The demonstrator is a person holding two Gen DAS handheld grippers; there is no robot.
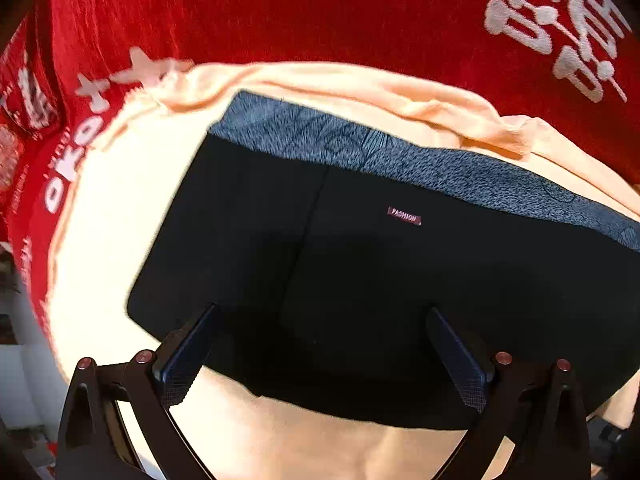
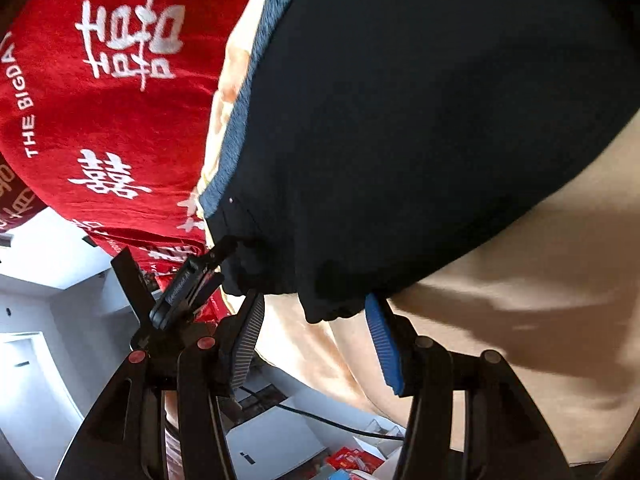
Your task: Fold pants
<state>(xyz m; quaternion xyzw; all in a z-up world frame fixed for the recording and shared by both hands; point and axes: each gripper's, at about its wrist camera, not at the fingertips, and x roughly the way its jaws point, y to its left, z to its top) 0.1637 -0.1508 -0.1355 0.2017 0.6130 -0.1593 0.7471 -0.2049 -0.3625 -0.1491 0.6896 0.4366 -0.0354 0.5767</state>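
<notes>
Folded black pants (image 1: 360,280) lie on a peach cloth (image 1: 100,240). Left tool (image 1: 320,344) hovers wide open above them; right tool (image 2: 316,320) gapes wide at their 6 o'clock hem.

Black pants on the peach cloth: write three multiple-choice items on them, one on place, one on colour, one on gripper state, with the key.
1. The black pants lie on:
A. a peach cloth
B. a wooden floor
C. a metal rack

2. The band along the pants' far edge is:
A. yellow
B. white
C. blue-grey

3. The left gripper is:
A. shut on the pants
B. open over the pants
C. shut on the red cloth

Key: 1 A, peach fabric borders the pants on all visible sides. 2 C, a speckled blue-grey strip runs beside the black. 3 B, its fingers stand wide apart with the pants between and beyond them.
</notes>
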